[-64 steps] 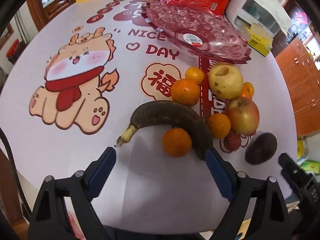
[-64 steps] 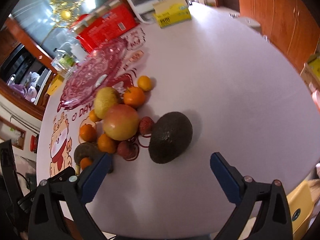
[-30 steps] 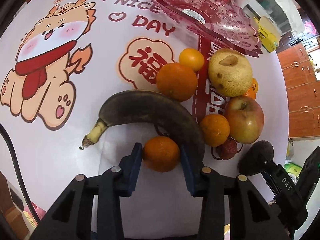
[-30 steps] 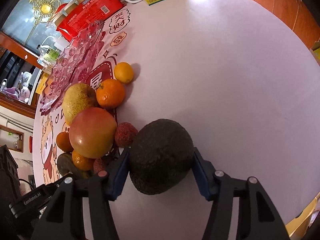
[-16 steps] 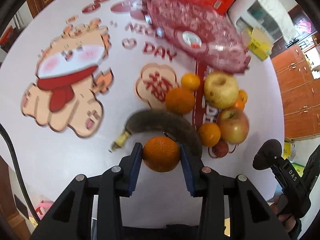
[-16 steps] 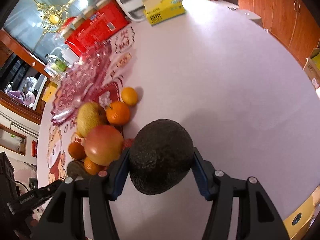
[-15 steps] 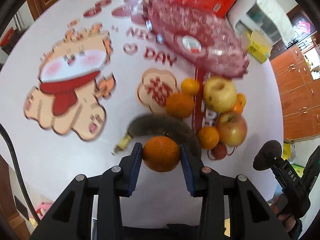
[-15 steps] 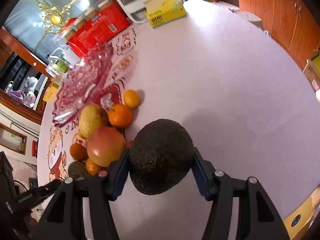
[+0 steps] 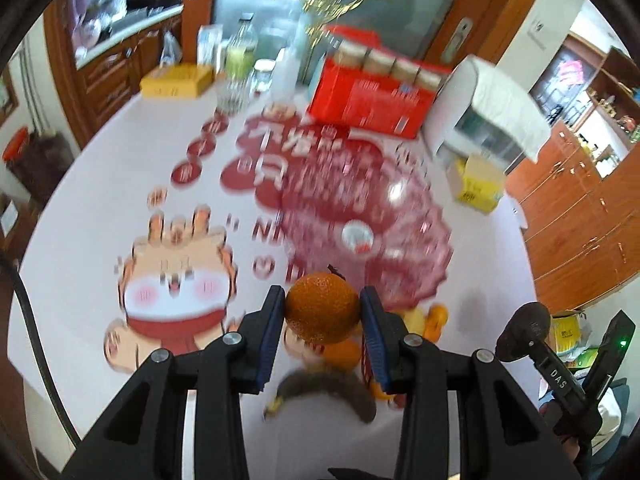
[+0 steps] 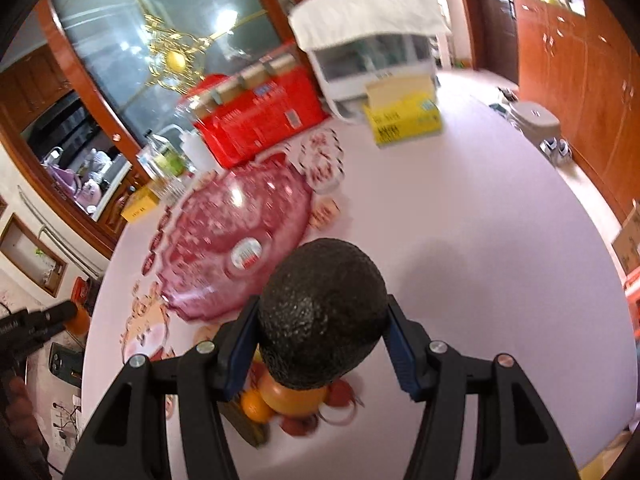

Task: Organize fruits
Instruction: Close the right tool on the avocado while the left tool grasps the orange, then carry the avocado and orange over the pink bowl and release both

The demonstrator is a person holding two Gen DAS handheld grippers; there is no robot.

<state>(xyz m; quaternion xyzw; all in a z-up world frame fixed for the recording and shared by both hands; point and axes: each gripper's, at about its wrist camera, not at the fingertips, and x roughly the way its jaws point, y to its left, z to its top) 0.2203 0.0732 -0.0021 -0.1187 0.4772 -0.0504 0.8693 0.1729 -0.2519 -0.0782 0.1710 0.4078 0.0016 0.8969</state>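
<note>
Both lifted — orange (image 9: 322, 307), avocado (image 10: 322, 330) gripped above plate (image 10: 224, 240)

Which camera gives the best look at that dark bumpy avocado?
The right wrist view: the avocado fills the middle, sharp and close, clamped in the right tool. The left wrist view shows it only small and dark near the right edge, while the left tool grips an orange.

"DAS" is printed on the right tool (image 9: 524, 330); other lettering is too blurred.

Bright daylight, motion-blurred fisheye background
</note>
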